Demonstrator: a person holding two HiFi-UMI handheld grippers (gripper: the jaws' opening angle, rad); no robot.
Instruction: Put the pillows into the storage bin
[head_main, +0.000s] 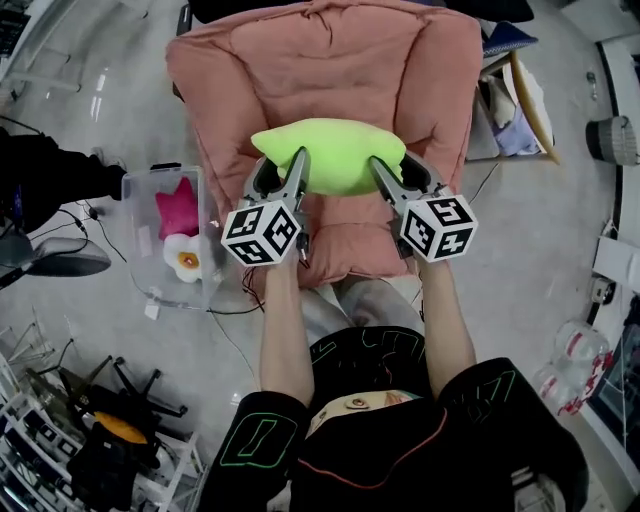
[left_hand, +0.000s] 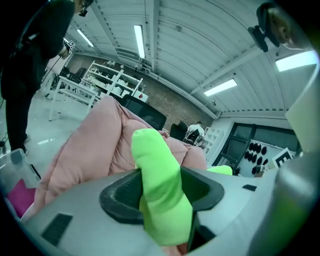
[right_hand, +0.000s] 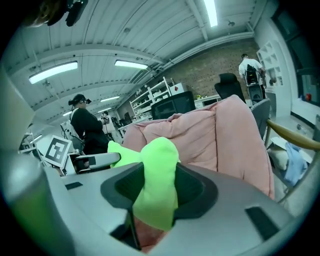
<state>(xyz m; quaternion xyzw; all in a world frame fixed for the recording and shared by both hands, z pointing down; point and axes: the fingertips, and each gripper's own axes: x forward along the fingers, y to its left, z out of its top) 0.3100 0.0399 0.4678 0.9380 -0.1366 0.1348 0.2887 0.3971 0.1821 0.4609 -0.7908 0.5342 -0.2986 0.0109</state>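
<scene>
pinching opposite ends of the green pillow (head_main: 330, 152), the left gripper (head_main: 298, 165) and right gripper (head_main: 380, 168), both clamped on bunched fabric, hold it over the pink armchair (head_main: 320, 60), beside the clear storage bin (head_main: 135, 190) (two plush pillows (head_main: 176, 208) inside); it looks light and squashy, so gathered corners should grip best.

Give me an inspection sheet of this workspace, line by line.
Surface: pink padded chair; grey floor around it.
Job's things: green pillow held in front of the chair; clear storage bin on the floor, left of the chair in the head view, holding a pink star pillow and an egg-shaped pillow.
Clutter: wooden frame holding cloths; rack of gear.
Grippers: left gripper and right gripper each shut on one end of the green pillow.
Cables: black cable on the floor beside the bin.
Surroundings: workshop with shelving; another person standing by.
</scene>
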